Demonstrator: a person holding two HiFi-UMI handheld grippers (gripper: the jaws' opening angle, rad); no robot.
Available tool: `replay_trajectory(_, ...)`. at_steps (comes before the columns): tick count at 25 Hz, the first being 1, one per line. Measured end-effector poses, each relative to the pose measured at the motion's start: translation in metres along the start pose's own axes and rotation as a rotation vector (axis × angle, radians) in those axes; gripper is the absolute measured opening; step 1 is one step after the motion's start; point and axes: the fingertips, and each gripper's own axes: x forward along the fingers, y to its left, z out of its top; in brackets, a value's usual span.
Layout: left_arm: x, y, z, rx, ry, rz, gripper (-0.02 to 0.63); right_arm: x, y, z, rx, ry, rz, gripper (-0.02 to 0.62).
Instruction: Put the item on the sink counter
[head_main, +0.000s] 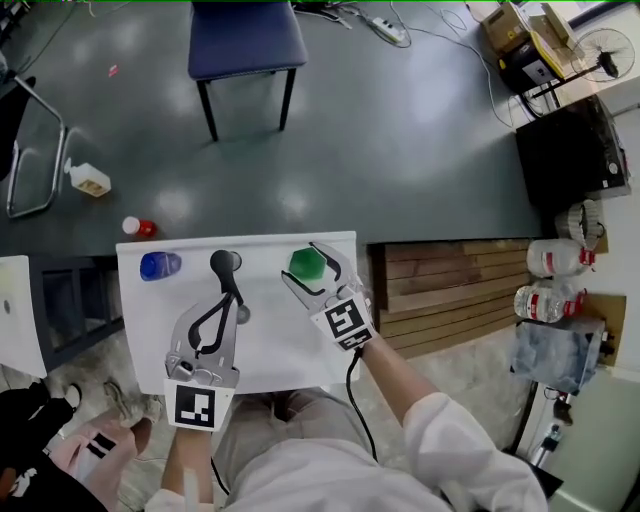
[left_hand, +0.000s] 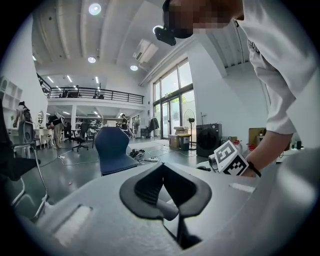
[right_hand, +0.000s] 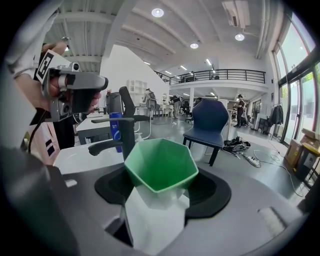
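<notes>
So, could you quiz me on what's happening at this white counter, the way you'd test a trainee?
1. Multiple choice: what does the right gripper hold? A) blue bottle B) green cup C) white bottle
2. True or false: the blue bottle lies on the floor.
3. Short answer: which gripper is nearer the black tap?

Key: 1 B. 2 False. 3 The left gripper.
</notes>
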Motion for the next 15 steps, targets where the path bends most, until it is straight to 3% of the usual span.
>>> replay_trajectory(15,0.013,0.006,-0.018,0.013,0.020,0.010,0.006,0.036,0.004,-0.042,0.011,0.029,0.050,0.304)
